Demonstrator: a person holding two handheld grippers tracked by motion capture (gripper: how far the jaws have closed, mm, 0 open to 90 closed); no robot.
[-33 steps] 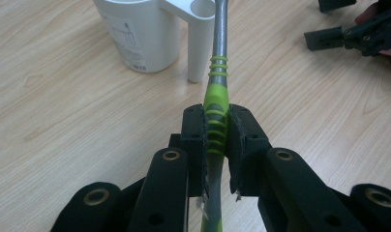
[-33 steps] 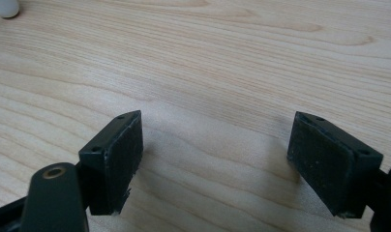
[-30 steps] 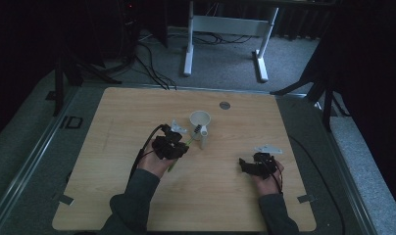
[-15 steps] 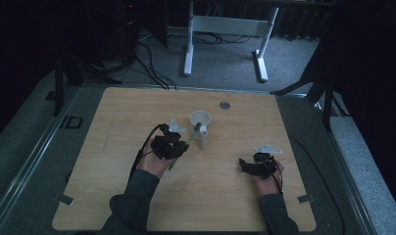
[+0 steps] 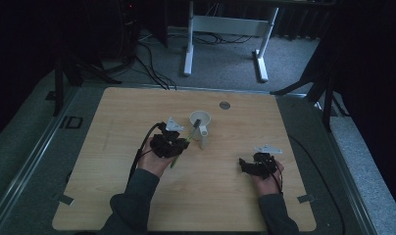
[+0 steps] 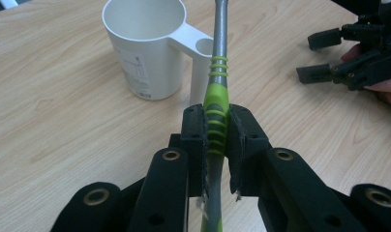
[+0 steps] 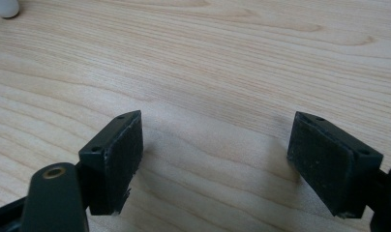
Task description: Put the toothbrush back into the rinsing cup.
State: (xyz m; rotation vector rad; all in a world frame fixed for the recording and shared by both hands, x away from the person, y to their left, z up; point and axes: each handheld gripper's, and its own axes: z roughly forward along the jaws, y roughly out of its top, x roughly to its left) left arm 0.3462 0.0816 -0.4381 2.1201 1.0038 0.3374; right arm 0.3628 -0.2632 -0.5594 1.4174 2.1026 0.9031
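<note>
Your left gripper [image 6: 217, 140] is clamped on the green-ribbed grip of a grey-and-green tool [image 6: 218, 87], with both pads pressed flat against its sides. Holding it there, low on the handle, leaves the long grey shaft free ahead of the jaws, so you can steer the far end without the pads getting in the way. From that gripper's view the shaft runs straight toward twelve o'clock and passes beside the white cup [image 6: 145, 46], just at the small ring on its handle. In the high view the tool's tip seems to lie at the cup's rim or just inside it; I cannot tell which, nor what kind of head the tool has.

The white cup [image 5: 201, 128] stands upright near the middle of the table [image 5: 112, 196], at about two o'clock from your left gripper [image 5: 172, 143], its mouth open upward so it can take the tool.

Your right gripper [image 7: 215, 154] has its jaws spread wide, with nothing but bare wood between them. It rests low over the table at about four o'clock from the cup [image 5: 257, 164], well apart from it, which looks like a waiting position: out of the left hand's path, yet near enough to steady the cup if it starts to tip.
</note>
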